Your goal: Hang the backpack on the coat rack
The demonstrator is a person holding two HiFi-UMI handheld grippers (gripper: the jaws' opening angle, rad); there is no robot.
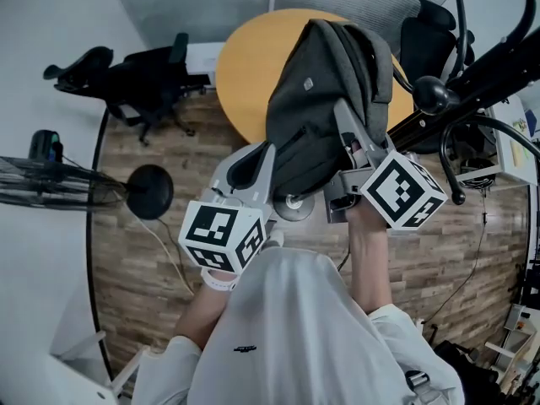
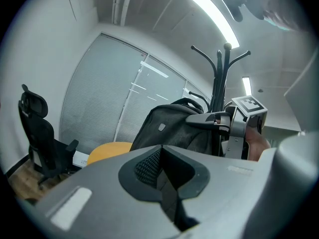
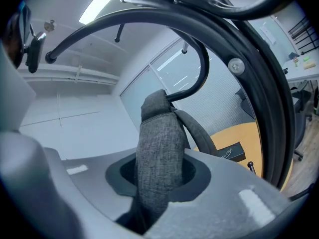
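Note:
A dark grey backpack (image 1: pixel 325 99) hangs in the air in front of me, above the round table. My right gripper (image 1: pixel 353 133) is shut on its grey fabric strap (image 3: pixel 158 148), which rises out of the jaws to a curved black hook (image 3: pixel 199 68) of the coat rack (image 1: pixel 477 74). Whether the strap lies over the hook I cannot tell. My left gripper (image 1: pixel 253 165) is at the backpack's lower left side, its jaws shut with nothing showing between them. In the left gripper view the backpack (image 2: pixel 167 128) and the coat rack (image 2: pixel 219 78) stand beyond the left gripper (image 2: pixel 162 176).
A round yellow table (image 1: pixel 249 70) stands under the backpack. Black office chairs (image 1: pixel 139 78) (image 1: pixel 430 36) flank it. A floor fan (image 1: pixel 46 184) with its round base (image 1: pixel 150 191) is at the left. A desk with cables (image 1: pixel 506 159) is at the right.

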